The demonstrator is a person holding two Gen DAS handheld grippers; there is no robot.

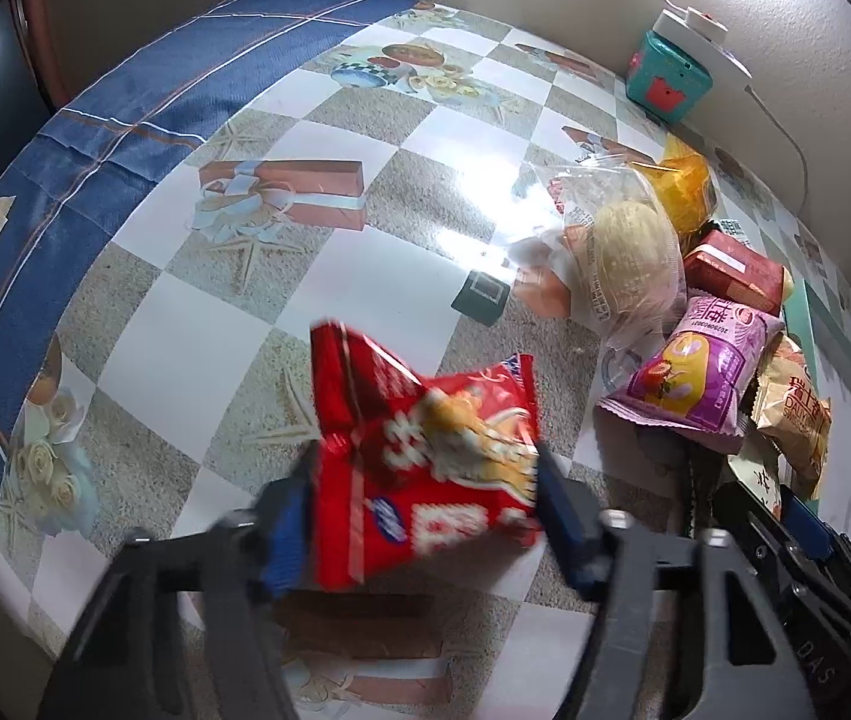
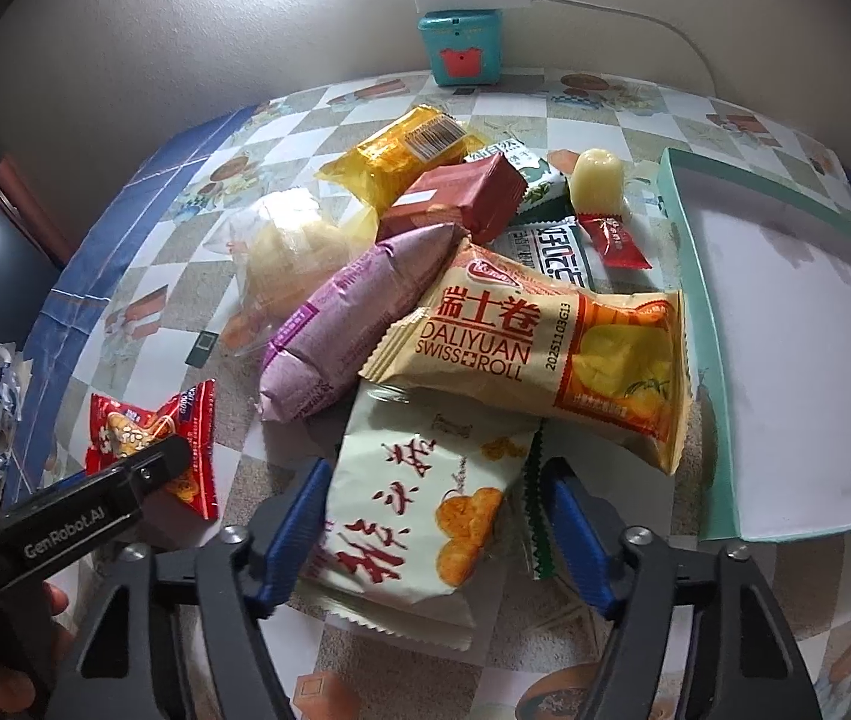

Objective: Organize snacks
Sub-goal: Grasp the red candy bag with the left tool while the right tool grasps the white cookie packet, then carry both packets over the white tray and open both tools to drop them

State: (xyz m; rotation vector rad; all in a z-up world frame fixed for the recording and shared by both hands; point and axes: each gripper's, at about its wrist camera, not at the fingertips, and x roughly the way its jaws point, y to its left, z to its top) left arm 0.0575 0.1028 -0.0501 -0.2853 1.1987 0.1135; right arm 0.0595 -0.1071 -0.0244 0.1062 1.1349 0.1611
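A red snack packet is crumpled between the blue pads of my left gripper, which is shut on it just above the checked tablecloth. In the right wrist view that same red packet sits at the left under a black finger. My right gripper stands open around a cream cracker packet lying flat on the table; its left pad touches the packet's edge, while the right pad stands beside a green zigzag wrapper edge.
A pile of snacks lies beyond: a Swiss roll packet, a purple packet, a yellow packet, a red box. A shallow teal box lies at the right. A teal toy and a power strip stand by the wall.
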